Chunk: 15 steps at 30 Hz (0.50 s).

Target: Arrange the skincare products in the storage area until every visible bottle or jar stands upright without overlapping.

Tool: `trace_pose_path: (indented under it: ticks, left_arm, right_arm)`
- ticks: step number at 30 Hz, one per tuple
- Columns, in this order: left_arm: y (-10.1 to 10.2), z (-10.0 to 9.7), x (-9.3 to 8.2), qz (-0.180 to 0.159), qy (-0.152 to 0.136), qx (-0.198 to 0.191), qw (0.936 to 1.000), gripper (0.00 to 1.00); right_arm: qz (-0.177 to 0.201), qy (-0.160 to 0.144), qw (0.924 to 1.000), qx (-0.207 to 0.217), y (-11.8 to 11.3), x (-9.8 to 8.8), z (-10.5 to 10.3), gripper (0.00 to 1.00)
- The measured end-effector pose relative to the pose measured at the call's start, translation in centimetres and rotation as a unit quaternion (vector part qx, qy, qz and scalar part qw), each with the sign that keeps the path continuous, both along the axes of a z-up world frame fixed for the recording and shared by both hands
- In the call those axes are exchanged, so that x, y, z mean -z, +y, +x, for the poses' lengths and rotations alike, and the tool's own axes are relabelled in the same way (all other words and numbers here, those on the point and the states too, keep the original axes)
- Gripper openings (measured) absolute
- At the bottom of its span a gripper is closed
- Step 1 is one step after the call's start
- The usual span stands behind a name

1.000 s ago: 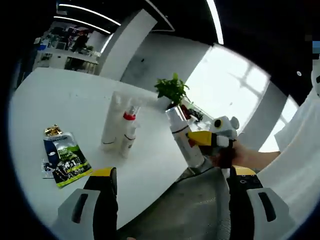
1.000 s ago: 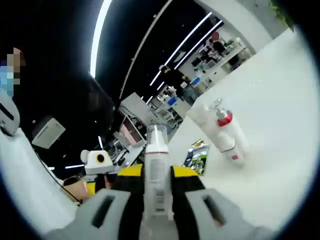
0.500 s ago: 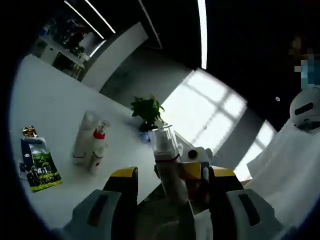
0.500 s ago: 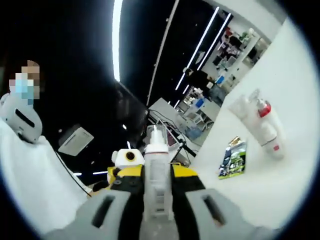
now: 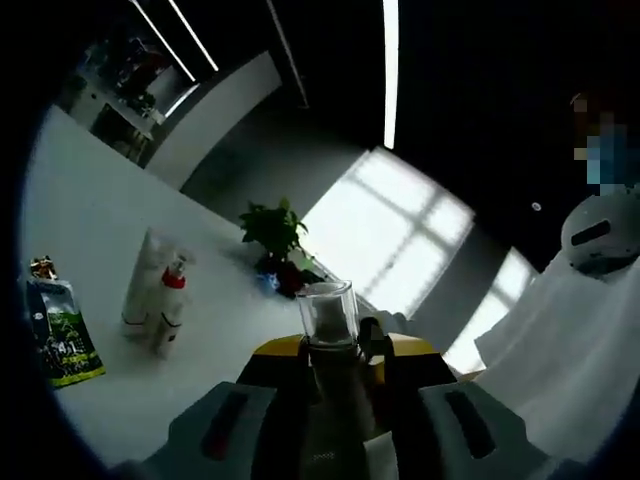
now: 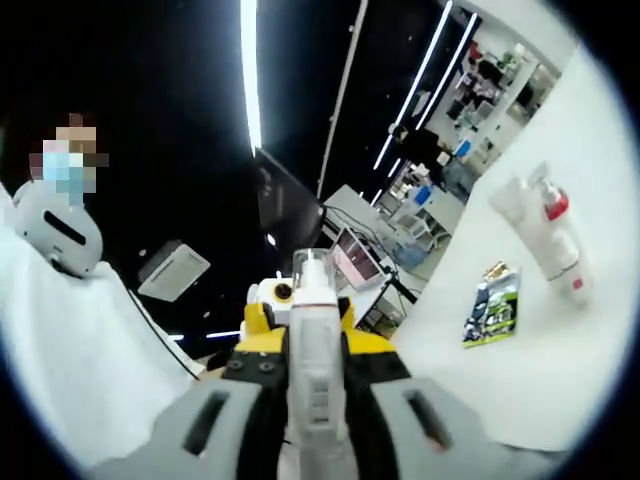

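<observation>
The bottle looks like smooth white plastic under a clear glossy cap. The bench is matt white. At nine o'clock in the left gripper view lies a shiny printed foil sachet. The claw shells are matt grey plastic.

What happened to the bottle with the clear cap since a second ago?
The left tongs moved in around the bottle: a second ago it stood off to their right, and now its clear cap rises between their jaws. The right tongs stayed shut on it throughout. The two white bottles and the green packet stayed on the white table.
</observation>
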<state>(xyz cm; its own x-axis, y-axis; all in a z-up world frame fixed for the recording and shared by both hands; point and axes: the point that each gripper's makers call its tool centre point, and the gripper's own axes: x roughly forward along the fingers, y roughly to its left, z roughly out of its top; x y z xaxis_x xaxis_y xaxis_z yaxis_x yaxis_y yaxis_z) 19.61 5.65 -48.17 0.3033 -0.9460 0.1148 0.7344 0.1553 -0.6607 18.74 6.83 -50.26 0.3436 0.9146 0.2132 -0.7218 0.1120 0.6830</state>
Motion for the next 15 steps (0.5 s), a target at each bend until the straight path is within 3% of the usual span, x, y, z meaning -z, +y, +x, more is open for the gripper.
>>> trace_pose_path:
  ticks: [3,15]
  left_arm:
    - [0.18,0.09,-0.07,0.001,-0.001,-0.005,1.0,0.19]
    - [0.22,0.56,-0.59,0.009,-0.003,-0.02,0.9997,0.16]
  right_arm:
    - [0.003,-0.007,0.9999,-0.007,0.15,-0.3,-0.25,0.2]
    - [-0.013,-0.041,0.9991,0.004,0.04,-0.7,0.08,0.21]
